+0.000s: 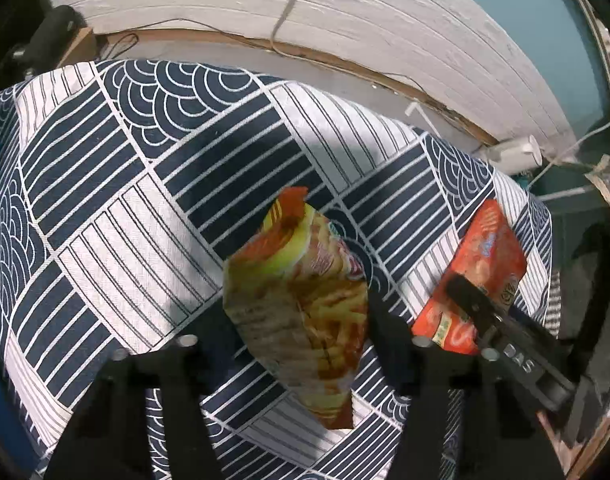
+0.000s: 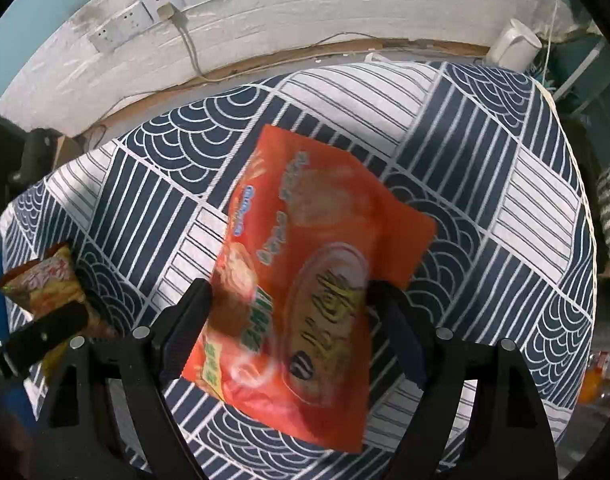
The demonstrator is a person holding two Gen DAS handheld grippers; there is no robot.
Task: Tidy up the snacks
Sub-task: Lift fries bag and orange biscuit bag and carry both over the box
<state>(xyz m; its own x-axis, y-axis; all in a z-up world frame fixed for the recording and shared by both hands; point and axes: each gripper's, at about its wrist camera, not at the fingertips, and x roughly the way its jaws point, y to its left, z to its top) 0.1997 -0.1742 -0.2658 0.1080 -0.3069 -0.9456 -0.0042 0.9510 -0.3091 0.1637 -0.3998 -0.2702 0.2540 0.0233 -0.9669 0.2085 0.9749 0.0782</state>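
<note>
the right gripper [image 2: 289, 304] pinches the orange snack bag [image 2: 317, 280] mid-frame, long axis running up the frame – the left gripper [image 1: 297, 320] clamps the fries packet [image 1: 301, 300] at centre over the tablecloth [image 1: 105, 200].

Two snack packets [image 1: 301, 300] [image 2: 309, 280], one kettle [image 2: 513, 46].

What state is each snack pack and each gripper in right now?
Fries snack bag: sealed, between the left gripper's fingers.
Orange snack pack: sealed, between the right gripper's fingers, blurred.
Left gripper: around the fries bag; grip unclear.
Right gripper: wide, pads at the pack's edges; grip unclear.
Wall plug: plugged in.
</note>
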